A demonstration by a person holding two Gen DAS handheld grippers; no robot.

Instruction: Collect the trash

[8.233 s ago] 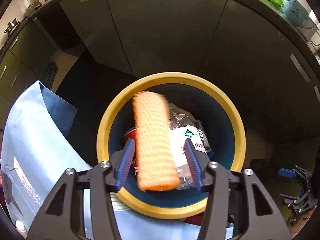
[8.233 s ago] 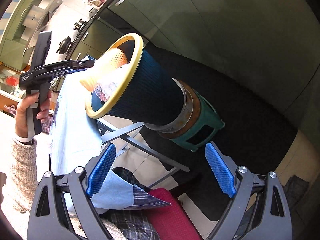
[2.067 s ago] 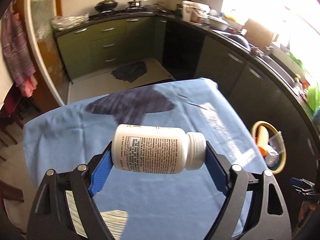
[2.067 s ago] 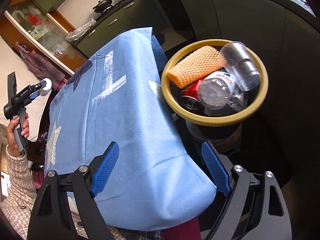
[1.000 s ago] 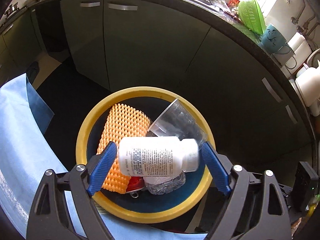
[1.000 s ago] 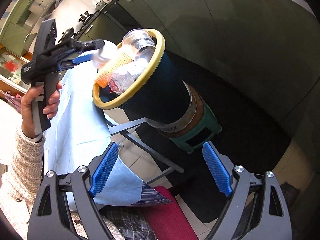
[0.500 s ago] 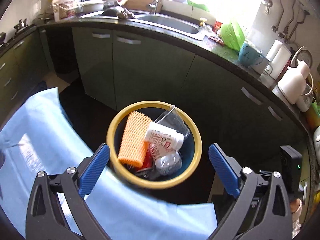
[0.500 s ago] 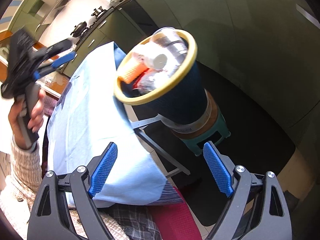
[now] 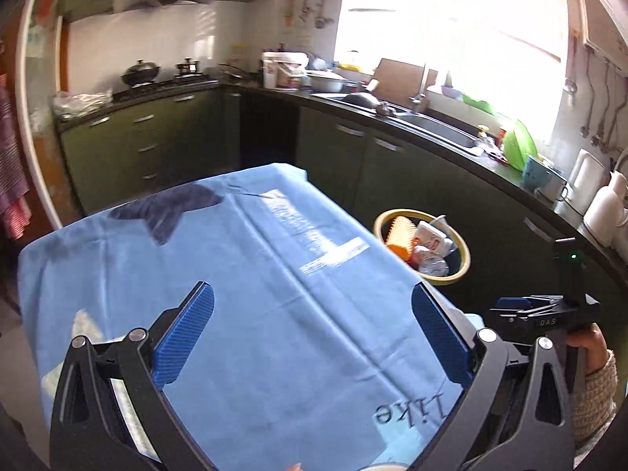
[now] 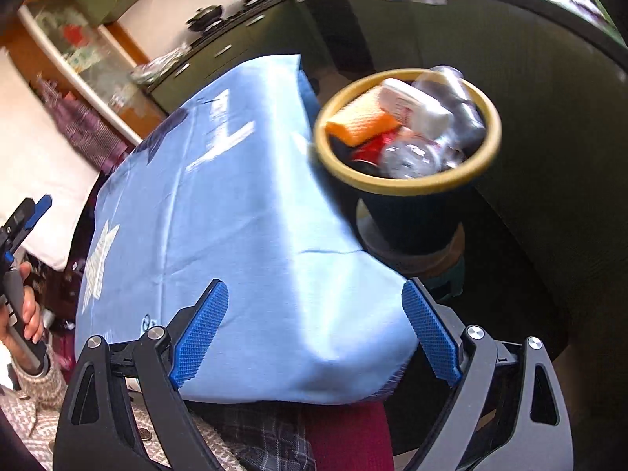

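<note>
A dark blue bin with a yellow rim stands past the right edge of the table. It holds an orange mesh sleeve, a white pill bottle, a clear plastic cup, a red can and a crushed clear bottle. My left gripper is open and empty above the blue tablecloth. My right gripper is open and empty over the table's near corner.
Dark green kitchen cabinets and a black counter with sink, pots and jugs run behind the table and bin. The bin sits on a green stool. A red chair seat is under the table corner.
My left gripper opened and dropped the white pill bottle into the bin, then pulled back over the table. My right gripper swung to face the table and bin.
</note>
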